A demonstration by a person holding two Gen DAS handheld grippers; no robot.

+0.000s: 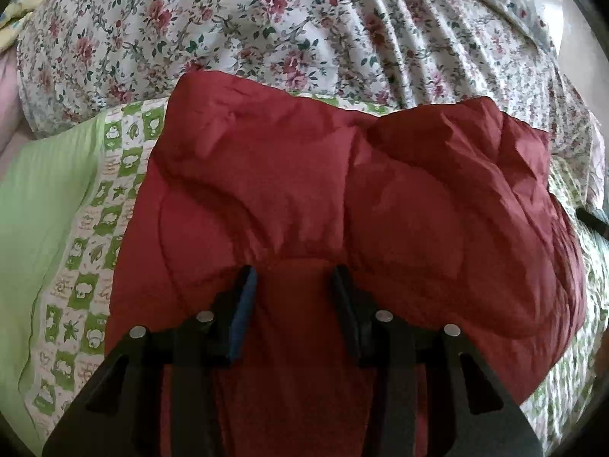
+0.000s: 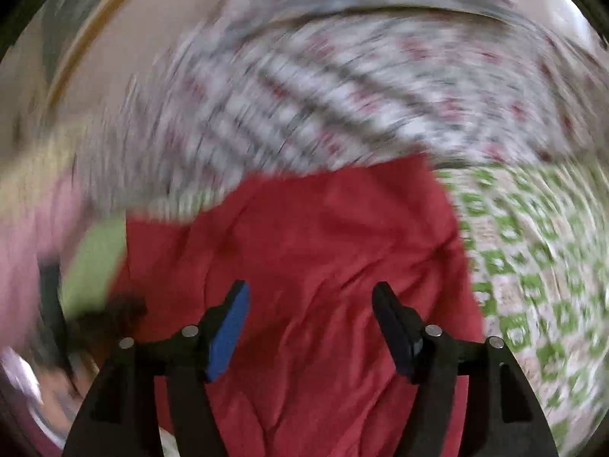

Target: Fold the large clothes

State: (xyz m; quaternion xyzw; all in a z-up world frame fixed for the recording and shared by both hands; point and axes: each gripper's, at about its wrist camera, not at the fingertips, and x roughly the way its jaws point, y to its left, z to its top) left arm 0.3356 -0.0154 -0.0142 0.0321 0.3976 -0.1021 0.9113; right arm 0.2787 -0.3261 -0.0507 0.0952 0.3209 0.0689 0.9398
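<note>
A dark red padded garment (image 1: 342, 198) lies folded on a bed. In the left wrist view my left gripper (image 1: 293, 278) sits over its near edge with a bulge of red fabric between its parted fingers; I cannot tell whether it is pinched. In the blurred right wrist view the same red garment (image 2: 304, 251) lies under my right gripper (image 2: 310, 297), whose jaws stand wide apart and hold nothing. A black tip at the right edge of the left wrist view (image 1: 592, 221) may be the other gripper.
A green and white checked sheet (image 1: 87, 266) lies under the garment, with a plain green part (image 1: 34, 205) to the left. A floral quilt (image 1: 304, 26) is bunched behind it. The checked sheet (image 2: 533, 285) and quilt (image 2: 342, 87) also show, blurred, in the right wrist view.
</note>
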